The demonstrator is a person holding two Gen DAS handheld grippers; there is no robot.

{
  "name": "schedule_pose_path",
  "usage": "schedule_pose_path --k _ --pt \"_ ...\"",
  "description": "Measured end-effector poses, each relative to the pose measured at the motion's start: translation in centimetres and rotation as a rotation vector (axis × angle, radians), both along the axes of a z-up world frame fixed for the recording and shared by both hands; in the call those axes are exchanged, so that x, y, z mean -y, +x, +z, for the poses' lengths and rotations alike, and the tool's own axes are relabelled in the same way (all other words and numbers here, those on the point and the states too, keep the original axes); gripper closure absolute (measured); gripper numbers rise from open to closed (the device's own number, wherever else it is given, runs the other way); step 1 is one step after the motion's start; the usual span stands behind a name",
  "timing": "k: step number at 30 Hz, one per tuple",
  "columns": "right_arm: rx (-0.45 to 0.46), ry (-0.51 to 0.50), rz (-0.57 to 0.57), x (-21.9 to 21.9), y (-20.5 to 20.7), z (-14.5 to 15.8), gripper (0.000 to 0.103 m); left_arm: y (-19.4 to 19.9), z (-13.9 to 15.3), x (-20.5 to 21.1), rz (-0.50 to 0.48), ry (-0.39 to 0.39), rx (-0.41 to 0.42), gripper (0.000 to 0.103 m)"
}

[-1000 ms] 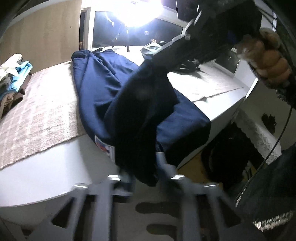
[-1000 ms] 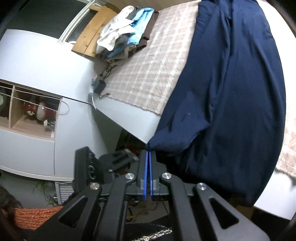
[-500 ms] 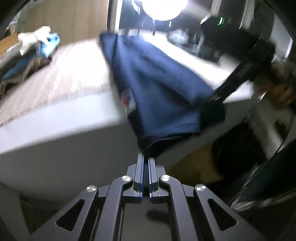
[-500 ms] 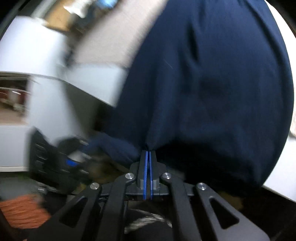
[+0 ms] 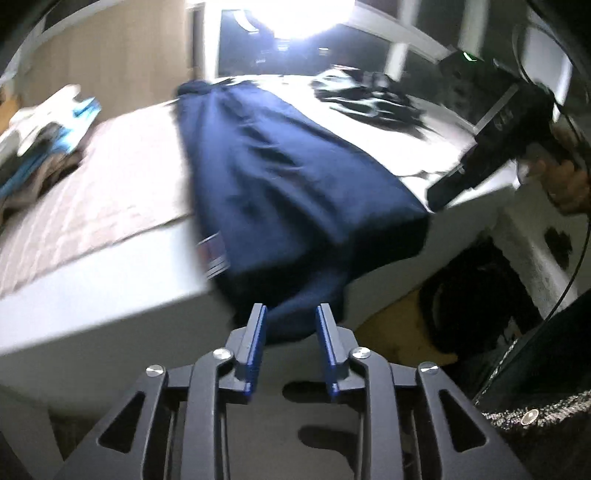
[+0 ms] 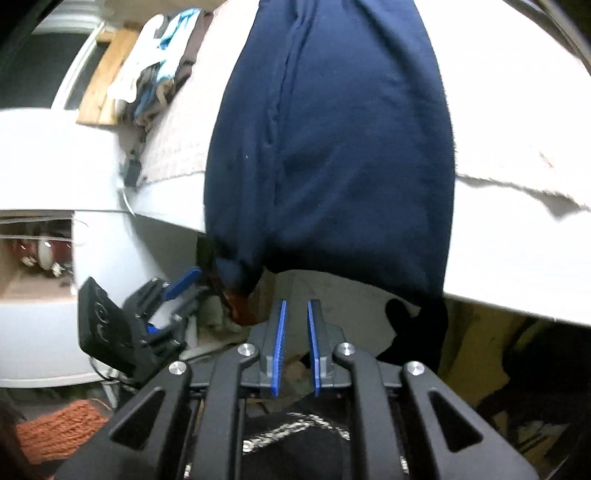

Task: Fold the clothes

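A navy garment (image 5: 280,177) lies lengthwise across the white table (image 5: 92,288), and its near end hangs over the front edge. My left gripper (image 5: 290,315) is open just below that edge, with a loose lobe of the hem between its blue fingers (image 5: 256,332). In the right wrist view the same garment (image 6: 332,147) droops over the table edge, and my right gripper (image 6: 296,308) stands open just beneath it, holding nothing. A hand (image 5: 565,181) holds the right gripper (image 5: 437,194) at the garment's right corner. The left gripper (image 6: 173,295) shows at lower left.
A pile of folded clothes (image 5: 40,140) sits at the table's far left on a woven mat (image 5: 110,177). Dark items (image 5: 369,99) lie at the back right. A bright lamp (image 5: 295,18) glares behind. A shelf unit (image 6: 33,254) stands beside the table.
Both grippers were shut on the garment's hem half a second ago and have opened. The garment has dropped flat on the table, its end hanging over the edge.
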State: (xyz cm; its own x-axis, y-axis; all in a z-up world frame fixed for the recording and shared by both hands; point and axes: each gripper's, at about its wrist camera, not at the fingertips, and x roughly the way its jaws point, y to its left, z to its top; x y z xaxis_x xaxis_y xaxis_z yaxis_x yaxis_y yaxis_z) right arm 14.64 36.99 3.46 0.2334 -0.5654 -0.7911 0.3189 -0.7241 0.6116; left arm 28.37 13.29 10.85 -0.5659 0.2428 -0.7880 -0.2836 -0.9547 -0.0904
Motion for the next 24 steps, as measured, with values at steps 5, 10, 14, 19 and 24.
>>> schedule_pose_path --k 5,10,14,19,24 --pt "-0.079 -0.068 0.096 1.8 1.2 0.7 0.086 -0.4 -2.2 -1.7 -0.015 -0.087 0.050 0.074" --pt "-0.130 -0.048 0.189 7.2 1.8 -1.7 0.079 0.4 -2.2 -1.8 -0.017 -0.109 0.056 0.074" --pt "-0.146 -0.037 0.215 8.9 1.4 -3.0 0.079 -0.4 -2.3 -2.6 -0.029 -0.127 0.011 0.074" --pt "-0.123 -0.080 0.191 9.3 0.8 -3.4 0.099 -1.3 -1.3 -2.0 -0.039 -0.041 0.030 0.099" --pt "-0.031 -0.203 0.157 7.4 0.5 -0.5 0.099 -0.8 1.3 -1.1 -0.064 0.057 0.021 0.098"
